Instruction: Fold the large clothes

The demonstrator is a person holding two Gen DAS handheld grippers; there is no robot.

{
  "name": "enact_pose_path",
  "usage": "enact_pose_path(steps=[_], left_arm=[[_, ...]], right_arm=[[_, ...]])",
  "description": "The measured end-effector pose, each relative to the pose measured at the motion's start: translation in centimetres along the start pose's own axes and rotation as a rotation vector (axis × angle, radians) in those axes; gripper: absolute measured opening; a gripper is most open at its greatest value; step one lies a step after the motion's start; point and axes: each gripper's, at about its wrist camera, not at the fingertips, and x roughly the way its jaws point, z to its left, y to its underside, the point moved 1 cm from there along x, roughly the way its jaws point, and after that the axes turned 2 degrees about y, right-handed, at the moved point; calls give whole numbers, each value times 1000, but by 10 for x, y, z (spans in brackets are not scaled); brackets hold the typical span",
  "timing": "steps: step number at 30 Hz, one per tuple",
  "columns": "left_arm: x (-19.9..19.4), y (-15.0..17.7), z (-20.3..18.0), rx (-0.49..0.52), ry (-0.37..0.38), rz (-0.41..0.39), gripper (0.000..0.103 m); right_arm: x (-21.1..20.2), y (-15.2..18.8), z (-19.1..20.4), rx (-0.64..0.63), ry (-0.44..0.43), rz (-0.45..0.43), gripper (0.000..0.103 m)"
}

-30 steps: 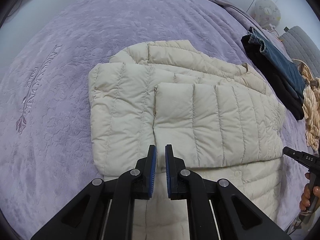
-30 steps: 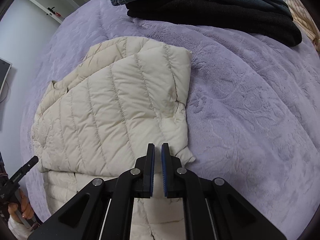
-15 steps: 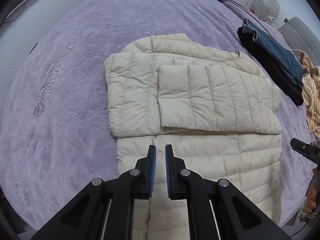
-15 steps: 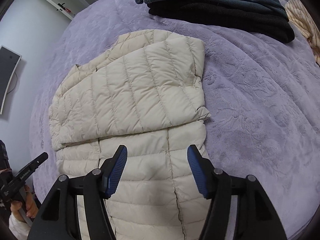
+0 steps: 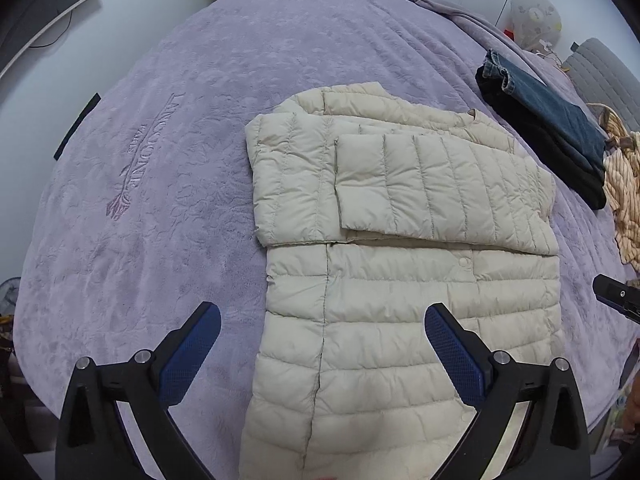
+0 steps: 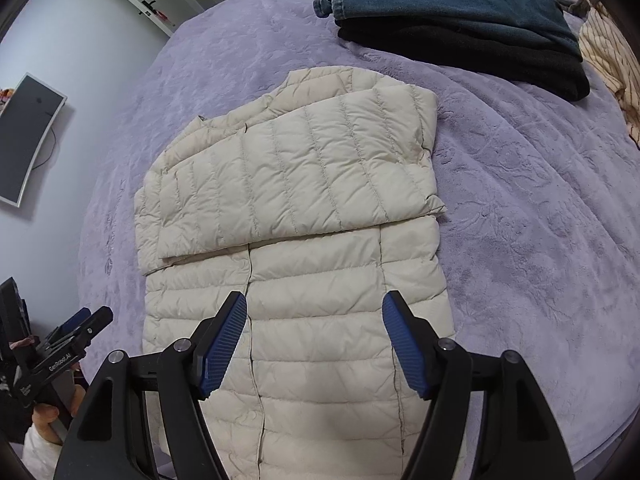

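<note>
A cream quilted puffer jacket [image 5: 404,280] lies flat on a lilac embossed bedspread [image 5: 168,184], both sleeves folded across its chest so the body forms a neat rectangle ready for a hem-to-collar fold. The left gripper [image 5: 322,344] and right gripper [image 6: 314,340] hover above the jacket's lower half, their blue-padded jaws having just been opening and now spread with nothing between them. Folded jeans [image 6: 452,0] atop a black garment [image 6: 480,56] sit well apart, apparently already done.
</note>
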Motion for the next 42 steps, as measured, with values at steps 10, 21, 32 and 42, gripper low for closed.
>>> enact_pose_path(steps=[10, 21, 32, 42], left_arm=[[-18, 22, 4, 10, -27, 29, 102], [-27, 42, 13, 20, -50, 64, 102], [-13, 73, 30, 69, -90, 129, 102], [9, 107, 49, 38, -20, 254, 102]], right_arm=[[-23, 22, 9, -32, -9, -4, 103], [-38, 42, 0, 16, -43, -22, 103], [-41, 59, -24, 78, -46, 56, 103], [-29, 90, -63, 156, -18, 148, 103]])
